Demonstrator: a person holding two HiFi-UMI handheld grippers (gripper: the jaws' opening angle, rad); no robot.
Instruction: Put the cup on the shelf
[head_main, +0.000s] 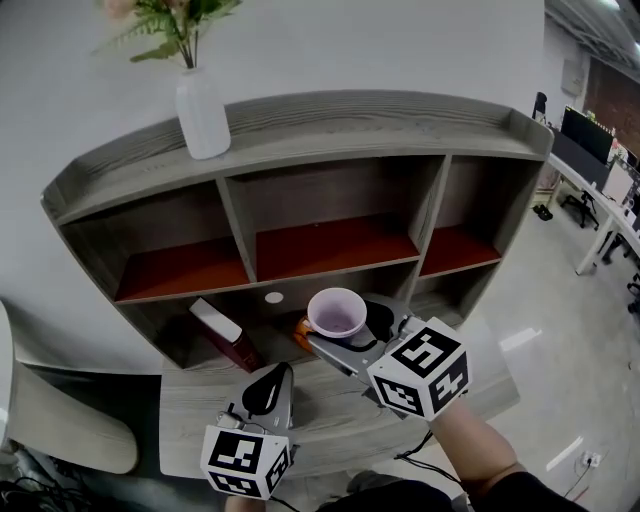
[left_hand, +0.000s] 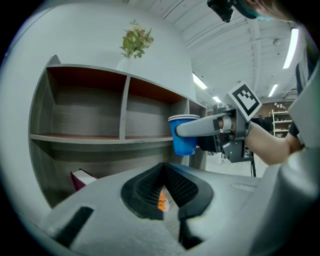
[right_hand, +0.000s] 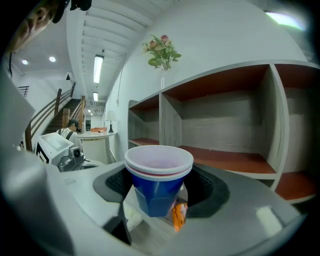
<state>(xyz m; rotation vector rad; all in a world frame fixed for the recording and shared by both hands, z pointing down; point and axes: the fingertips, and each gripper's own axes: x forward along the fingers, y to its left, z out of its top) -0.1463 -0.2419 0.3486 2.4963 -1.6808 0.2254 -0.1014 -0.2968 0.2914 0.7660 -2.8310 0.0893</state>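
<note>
Lower left in the frame, the left hand-held gripper (head_main: 274, 376) is hovering clenched and empty above the desk (head_main: 195, 415). At centre, the right hand-held gripper (head_main: 345, 338) is grasping the blue cup (head_main: 337, 313) in front of the shelf (head_main: 330, 247): mid-carry, seemingly. Next, it needs raising upright into a red-floored compartment.

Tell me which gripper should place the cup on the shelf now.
Right. The right gripper grips the cup upright in front of the shelf's open compartments. The left gripper is farther from it, shut and empty.
</note>
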